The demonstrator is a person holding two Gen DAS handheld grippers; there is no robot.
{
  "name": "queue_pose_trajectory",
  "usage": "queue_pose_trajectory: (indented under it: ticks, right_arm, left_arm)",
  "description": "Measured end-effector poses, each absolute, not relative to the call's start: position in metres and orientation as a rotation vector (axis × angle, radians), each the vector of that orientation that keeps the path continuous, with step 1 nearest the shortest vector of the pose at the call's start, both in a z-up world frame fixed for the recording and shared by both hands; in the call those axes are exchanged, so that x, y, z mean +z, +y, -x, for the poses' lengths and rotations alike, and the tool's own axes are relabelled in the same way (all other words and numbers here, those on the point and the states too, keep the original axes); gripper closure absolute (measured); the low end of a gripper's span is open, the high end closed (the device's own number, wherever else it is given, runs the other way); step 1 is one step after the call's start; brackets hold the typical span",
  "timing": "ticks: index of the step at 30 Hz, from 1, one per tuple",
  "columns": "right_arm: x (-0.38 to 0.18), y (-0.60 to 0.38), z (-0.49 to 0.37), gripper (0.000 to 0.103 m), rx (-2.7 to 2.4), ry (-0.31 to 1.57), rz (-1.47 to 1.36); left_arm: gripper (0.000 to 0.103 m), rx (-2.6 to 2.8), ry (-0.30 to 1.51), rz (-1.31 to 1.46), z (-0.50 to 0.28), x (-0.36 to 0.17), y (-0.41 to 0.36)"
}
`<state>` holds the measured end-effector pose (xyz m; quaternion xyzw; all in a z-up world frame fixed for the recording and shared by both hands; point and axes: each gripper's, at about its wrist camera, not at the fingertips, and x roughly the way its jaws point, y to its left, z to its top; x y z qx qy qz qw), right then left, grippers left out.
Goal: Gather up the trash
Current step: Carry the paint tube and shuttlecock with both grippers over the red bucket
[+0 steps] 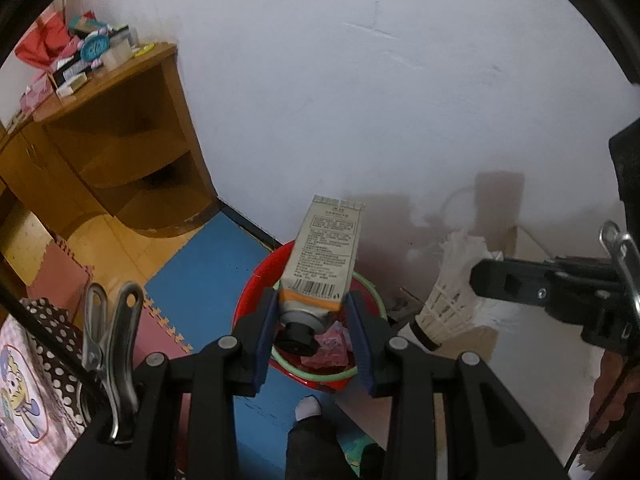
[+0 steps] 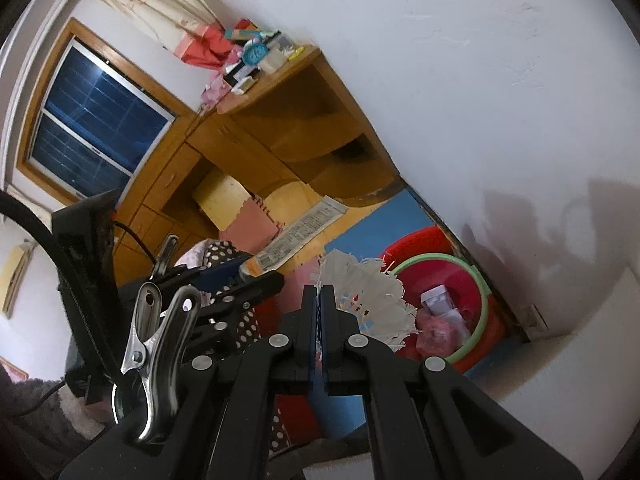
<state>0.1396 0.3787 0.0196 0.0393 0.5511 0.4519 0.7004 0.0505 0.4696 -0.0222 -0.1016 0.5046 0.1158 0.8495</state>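
Both grabbers hang over the red bin (image 1: 256, 300), probably lined up for dropping. The left gripper (image 1: 314, 320) is clamped on a tube (image 1: 324, 256) near its cap; the right gripper (image 2: 319, 320) is pinched together on a shuttlecock (image 2: 368, 300). The bin's bottom is mostly hidden, its contents hard to make out.

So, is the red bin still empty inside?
No, the red bin already holds a pale box and pink wrappers, seen in the right wrist view.
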Motion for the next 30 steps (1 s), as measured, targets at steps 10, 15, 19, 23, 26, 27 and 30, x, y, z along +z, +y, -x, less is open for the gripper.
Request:
queue_pose_trajectory:
  ticks: [10, 15, 19, 23, 26, 27, 30]
  right_arm:
    - [-0.013, 0.424, -0.161, 0.101, 0.974, 1.280, 0.045]
    - [-0.035, 0.447, -0.173, 0.101, 0.958, 1.304, 0.117]
    - [-0.058, 0.458, -0.186, 0.101, 0.944, 1.339, 0.130]
    - [-0.084, 0.465, -0.201, 0.101, 0.942, 1.380, 0.107]
    - [-0.106, 0.468, -0.208, 0.101, 0.938, 1.402, 0.114]
    - [-0.111, 0.469, -0.210, 0.101, 0.935, 1.410, 0.118]
    - [-0.135, 0.470, -0.217, 0.101, 0.925, 1.442, 0.124]
  left_arm:
    - [0.067, 0.253, 1.119, 0.287, -0.067, -0.071, 0.517]
    - [0.067, 0.242, 1.153, 0.312, -0.081, -0.092, 0.526]
    - [0.067, 0.214, 1.179, 0.306, -0.092, -0.112, 0.526]
    - [0.067, 0.200, 1.213, 0.319, -0.100, -0.141, 0.526]
    - [0.067, 0.190, 1.231, 0.343, -0.105, -0.164, 0.529]
    - [0.067, 0.189, 1.236, 0.341, -0.107, -0.172, 0.529]
    - [0.067, 0.193, 1.232, 0.362, -0.109, -0.193, 0.533]
